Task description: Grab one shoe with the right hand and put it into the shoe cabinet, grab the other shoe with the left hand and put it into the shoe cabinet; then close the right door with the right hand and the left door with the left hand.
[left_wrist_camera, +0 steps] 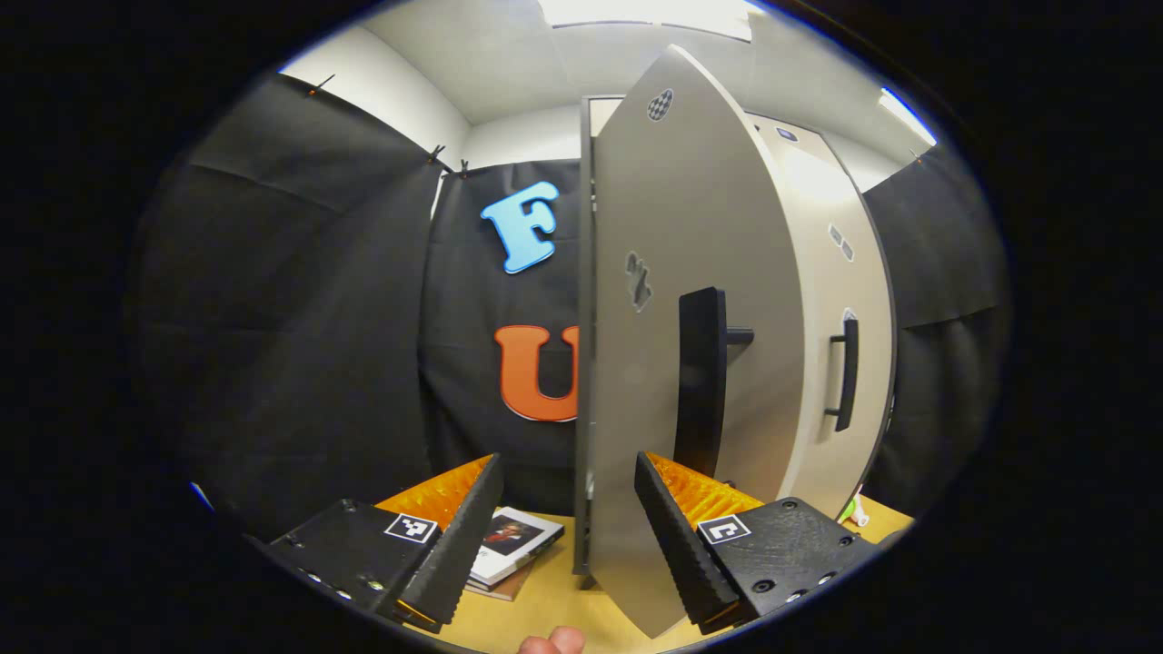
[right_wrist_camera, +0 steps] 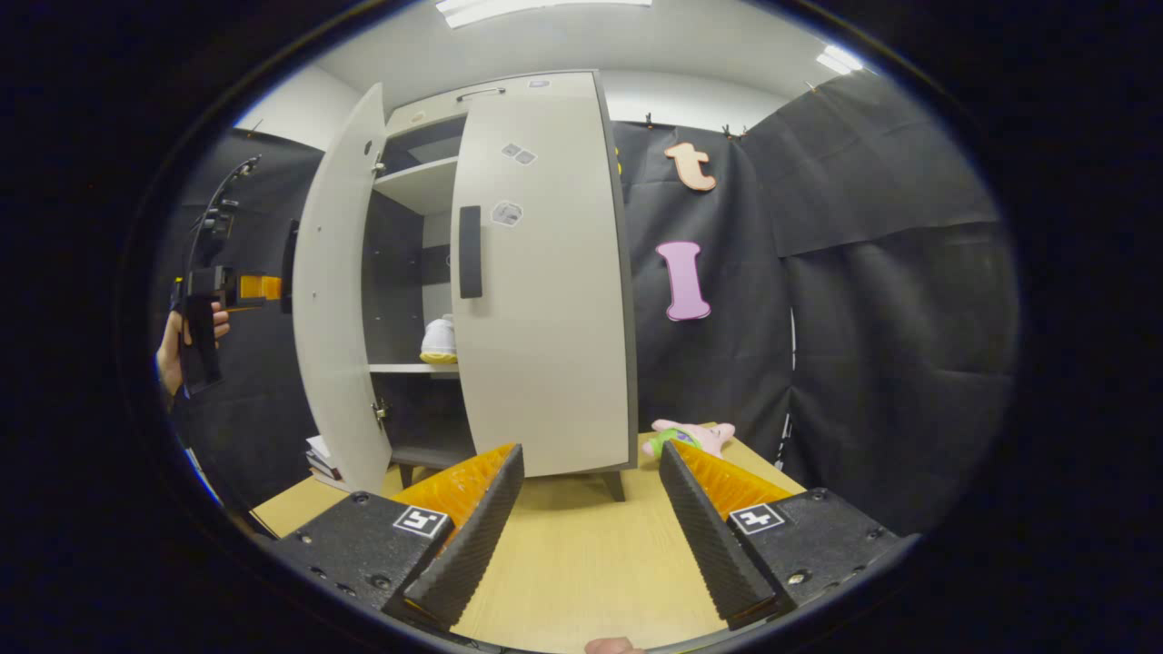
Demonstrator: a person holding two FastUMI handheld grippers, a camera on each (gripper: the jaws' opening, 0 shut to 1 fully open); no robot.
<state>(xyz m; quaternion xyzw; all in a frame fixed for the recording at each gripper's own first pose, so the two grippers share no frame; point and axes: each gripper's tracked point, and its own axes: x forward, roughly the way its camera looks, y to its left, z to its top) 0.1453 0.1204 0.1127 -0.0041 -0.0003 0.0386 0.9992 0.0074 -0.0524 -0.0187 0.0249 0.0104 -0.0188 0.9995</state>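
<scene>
Right gripper view looks straight at the shoe cabinet (right_wrist_camera: 545, 272) standing on the table (right_wrist_camera: 581, 554): right door (right_wrist_camera: 543, 300) shut flat, left door (right_wrist_camera: 338, 309) swung wide open. Through the gap, a white shoe (right_wrist_camera: 439, 341) sits on the middle shelf (right_wrist_camera: 413, 368); whether a second shoe lies behind it, I cannot tell. The top shelf and the bottom compartment look bare where they show. Right gripper (right_wrist_camera: 589, 509) hangs in front of the cabinet over the table, jaws spread apart, nothing between them. Far left, a hand (right_wrist_camera: 173, 350) holds the left gripper (right_wrist_camera: 259, 288) just outside the open door. A pink and green plush toy (right_wrist_camera: 692, 437) lies on the table beside the cabinet's right foot. Books (right_wrist_camera: 320, 459) are stacked below the open door. In the left gripper view, the left gripper (left_wrist_camera: 568, 522) has its jaws parted, straddling the open door's edge without pressing it, the door's black handle (left_wrist_camera: 701, 381) just ahead.
</scene>
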